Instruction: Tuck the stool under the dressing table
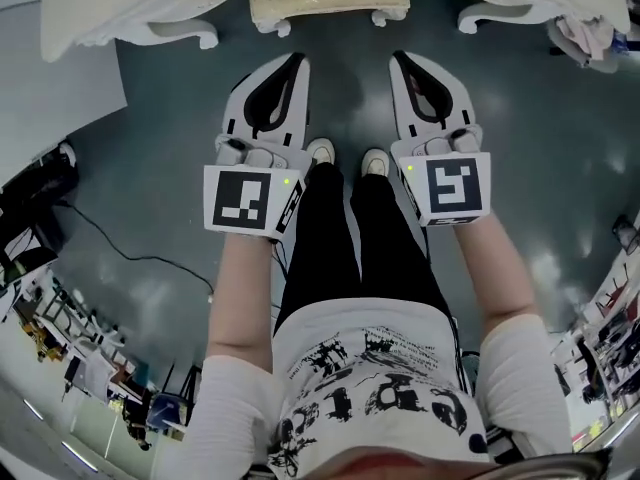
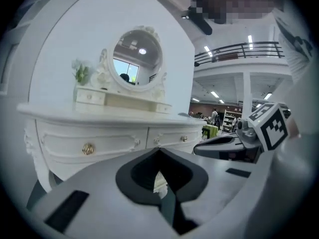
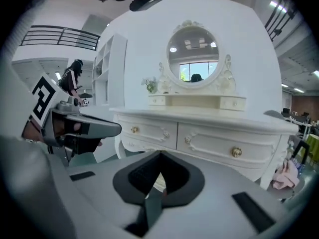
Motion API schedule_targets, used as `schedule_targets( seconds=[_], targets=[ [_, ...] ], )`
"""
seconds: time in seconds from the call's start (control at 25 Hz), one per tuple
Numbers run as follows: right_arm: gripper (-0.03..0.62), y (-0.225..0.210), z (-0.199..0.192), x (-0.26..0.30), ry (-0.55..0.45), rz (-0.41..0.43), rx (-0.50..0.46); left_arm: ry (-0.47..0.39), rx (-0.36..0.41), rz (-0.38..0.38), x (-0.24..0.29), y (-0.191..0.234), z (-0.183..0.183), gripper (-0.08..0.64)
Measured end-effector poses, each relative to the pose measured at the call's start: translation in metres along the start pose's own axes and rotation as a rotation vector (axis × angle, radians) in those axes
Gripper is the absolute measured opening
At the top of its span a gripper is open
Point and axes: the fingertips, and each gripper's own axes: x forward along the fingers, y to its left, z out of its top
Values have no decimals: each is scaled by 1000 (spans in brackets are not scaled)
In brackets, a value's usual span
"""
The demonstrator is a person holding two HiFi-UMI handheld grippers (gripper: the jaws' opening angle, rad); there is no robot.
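Note:
The white dressing table (image 1: 130, 13) runs along the top of the head view, and its drawers with gold knobs fill both gripper views (image 2: 99, 138) (image 3: 209, 138). The cream stool (image 1: 328, 3) stands between the table's legs, its front edge showing below the tabletop. My left gripper (image 1: 297, 60) and right gripper (image 1: 397, 58) hover side by side over the dark floor, a short way from the stool and pointing at it. Each has its jaws closed tip to tip with nothing held (image 2: 159, 149) (image 3: 160, 154). Most of the stool is hidden under the table.
An oval mirror (image 3: 194, 59) tops the table. A pink cloth (image 1: 585, 36) hangs at the table's right end. A black cable (image 1: 120, 253) trails over the floor at left, with clutter beyond. The person's shoes (image 1: 320, 151) stand just behind the grippers.

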Motion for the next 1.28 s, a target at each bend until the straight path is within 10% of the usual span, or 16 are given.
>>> schedule_targets(
  seconds=[0.68,1.28],
  targets=[
    [17,11,225,-193,-284,-33,-141,-292,200,43,-147,-82,256,20],
    [17,-4,288,-255,-347,-54,-45,-309,251,17,-196,-103,331,20]
  ],
)
